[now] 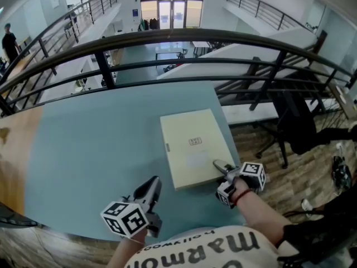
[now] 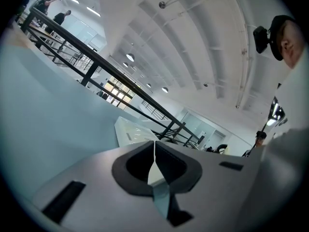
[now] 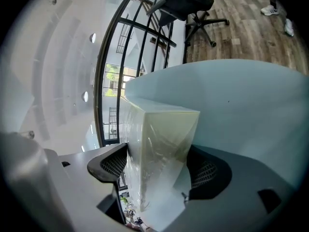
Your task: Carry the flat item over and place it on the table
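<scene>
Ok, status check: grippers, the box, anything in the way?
Left gripper shut, empty. Right gripper open, jaws astride the box's near corner. Box lies flat on the table. Nothing blocking it.

Daylight from the glazed entrance [image 1: 172,7] and ceiling lamps [image 2: 165,89] lights all views brightly and evenly; shadows on the table [image 1: 100,144] are faint; the wrapped box [image 3: 159,149] carries soft glare; both gripper views bend strongly and darken to black at the rims; the closest surfaces render soft.
</scene>
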A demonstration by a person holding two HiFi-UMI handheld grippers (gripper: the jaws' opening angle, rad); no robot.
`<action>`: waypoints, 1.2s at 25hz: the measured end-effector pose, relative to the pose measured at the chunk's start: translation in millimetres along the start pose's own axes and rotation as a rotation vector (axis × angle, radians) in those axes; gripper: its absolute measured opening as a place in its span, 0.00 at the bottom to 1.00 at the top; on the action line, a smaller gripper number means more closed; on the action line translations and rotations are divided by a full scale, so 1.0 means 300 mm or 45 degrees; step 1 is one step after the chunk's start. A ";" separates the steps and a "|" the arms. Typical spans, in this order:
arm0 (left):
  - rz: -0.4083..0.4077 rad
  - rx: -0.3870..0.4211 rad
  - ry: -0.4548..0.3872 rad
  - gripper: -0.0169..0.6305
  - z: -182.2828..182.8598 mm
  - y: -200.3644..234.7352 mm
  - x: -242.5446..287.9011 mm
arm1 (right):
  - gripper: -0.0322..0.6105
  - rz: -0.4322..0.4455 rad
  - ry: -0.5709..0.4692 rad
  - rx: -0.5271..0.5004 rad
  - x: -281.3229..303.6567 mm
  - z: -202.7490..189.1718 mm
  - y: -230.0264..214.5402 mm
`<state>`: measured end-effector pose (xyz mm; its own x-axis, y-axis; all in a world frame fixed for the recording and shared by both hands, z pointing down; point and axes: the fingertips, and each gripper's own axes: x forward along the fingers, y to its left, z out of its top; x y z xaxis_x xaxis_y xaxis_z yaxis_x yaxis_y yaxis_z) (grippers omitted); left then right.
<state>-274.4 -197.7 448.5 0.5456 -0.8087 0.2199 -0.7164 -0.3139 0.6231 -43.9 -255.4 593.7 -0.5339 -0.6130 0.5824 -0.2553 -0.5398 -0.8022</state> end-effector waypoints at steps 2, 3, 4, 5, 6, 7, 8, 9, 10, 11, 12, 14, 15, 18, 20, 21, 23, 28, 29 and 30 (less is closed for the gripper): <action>-0.002 0.002 0.004 0.04 -0.015 -0.016 0.001 | 0.64 -0.013 0.002 0.005 0.001 0.001 -0.011; -0.002 0.003 0.006 0.04 -0.023 -0.023 0.003 | 0.64 -0.012 0.007 0.008 0.003 0.004 -0.014; 0.002 0.004 0.007 0.04 -0.028 -0.028 0.005 | 0.64 -0.011 0.014 0.011 0.006 0.006 -0.015; 0.010 0.004 0.007 0.04 -0.030 -0.031 0.005 | 0.64 -0.010 0.023 0.013 0.009 0.005 -0.013; 0.017 0.002 0.001 0.04 -0.031 -0.030 0.003 | 0.64 -0.008 0.030 0.014 0.013 0.003 -0.010; 0.024 0.000 -0.007 0.04 -0.031 -0.029 -0.001 | 0.64 -0.007 0.036 0.013 0.016 0.002 -0.006; 0.031 0.000 -0.013 0.04 -0.031 -0.031 -0.005 | 0.64 -0.008 0.040 0.012 0.018 0.002 -0.006; 0.039 0.002 -0.018 0.04 -0.033 -0.035 -0.011 | 0.64 -0.010 0.043 0.011 0.018 0.003 -0.007; 0.049 0.004 -0.021 0.04 -0.037 -0.039 -0.017 | 0.64 -0.013 0.045 0.011 0.019 0.006 -0.008; 0.062 0.007 -0.025 0.04 -0.041 -0.042 -0.024 | 0.64 -0.017 0.046 0.010 0.019 0.009 -0.009; 0.078 0.007 -0.032 0.04 -0.045 -0.043 -0.032 | 0.64 -0.022 0.045 0.007 0.019 0.013 -0.010; 0.115 0.000 -0.051 0.04 -0.049 -0.047 -0.052 | 0.64 -0.043 0.041 0.003 0.018 0.020 -0.018; 0.134 -0.003 -0.059 0.04 -0.048 -0.055 -0.061 | 0.64 -0.063 0.042 0.007 0.017 0.024 -0.028; 0.163 0.003 -0.083 0.04 -0.056 -0.092 -0.069 | 0.64 -0.166 0.050 0.041 0.006 0.038 -0.064; 0.180 0.013 -0.095 0.04 -0.064 -0.118 -0.073 | 0.64 -0.226 0.044 0.026 0.003 0.055 -0.077; 0.193 0.017 -0.099 0.04 -0.065 -0.129 -0.079 | 0.64 -0.246 0.041 0.007 -0.001 0.059 -0.076; 0.219 0.019 -0.115 0.05 -0.066 -0.144 -0.090 | 0.64 -0.258 0.056 -0.029 -0.010 0.062 -0.064; 0.264 0.019 -0.168 0.04 -0.064 -0.191 -0.105 | 0.64 -0.237 0.100 -0.061 -0.040 0.080 -0.040; 0.265 0.025 -0.175 0.04 -0.063 -0.206 -0.104 | 0.64 -0.229 0.103 -0.071 -0.048 0.088 -0.034; 0.265 0.032 -0.181 0.04 -0.064 -0.222 -0.101 | 0.64 -0.223 0.109 -0.085 -0.058 0.100 -0.031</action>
<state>-234.9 -142.9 414.7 0.3196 -0.9186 0.2324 -0.8185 -0.1441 0.5561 -8.1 -257.1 595.0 -0.5423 -0.4605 0.7028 -0.4018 -0.5924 -0.6983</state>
